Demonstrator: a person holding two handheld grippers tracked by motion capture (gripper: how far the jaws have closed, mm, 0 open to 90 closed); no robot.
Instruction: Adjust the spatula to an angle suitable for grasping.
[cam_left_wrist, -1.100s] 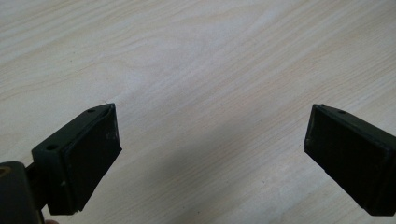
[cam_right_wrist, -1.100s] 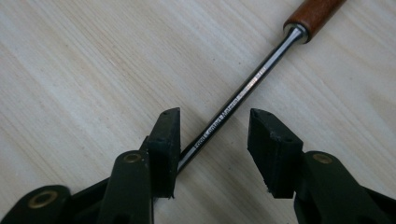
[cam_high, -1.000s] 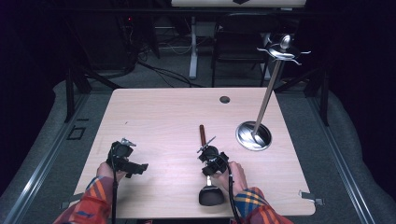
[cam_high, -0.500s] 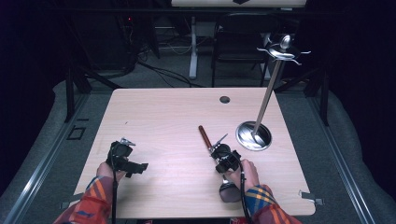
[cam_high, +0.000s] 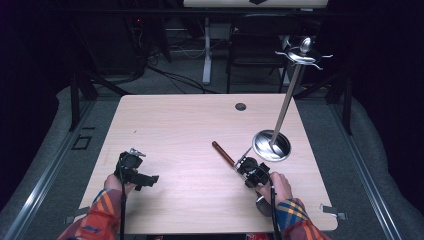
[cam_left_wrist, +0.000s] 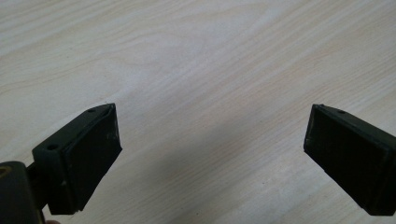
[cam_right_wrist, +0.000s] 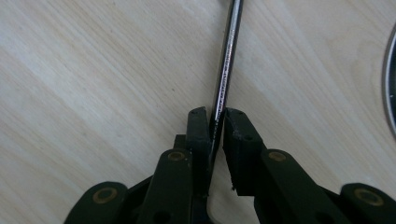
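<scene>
Chrome and dark wood: one ladle (cam_high: 235, 163), long shaft, brown grip end, bowl end toward the person.

High view. Right tool (cam_high: 248, 169) sits low over the tabletop (cam_high: 180, 130), closed across the ladle shaft. The brown grip end juts out ahead and to the left of this tool; the bowel end lies behind it, beside the hand (cam_high: 276, 186). Just ahead and to the right of the right tool stands a rack (cam_high: 280, 127): round steel base, slanting pole, hooks at the top. Left tool (cam_high: 131, 167) rests well apart from the ladle, over bare wood.

Left gripper view. Left tool (cam_left_wrist: 210, 154) has its jaws spread wide, nothing between them, pale wood grain below.

Right gripper view. Right tool (cam_right_wrist: 215, 122) has its jaws drawn nearly together on the shiny shaft (cam_right_wrist: 228, 56), which runs straight ahead from between the pads. The rack's base rim (cam_right_wrist: 391, 84) shows off to the right.

Step in hand, as judged: ladle gripped, lift not yet made; hanging on the rack looks the likely aim. The next move calls for raising the ladle clear of the tabletop with a firm grip on the slick shaft, then bringing an end up to a hook. The idle left tool could steady the pole.
</scene>
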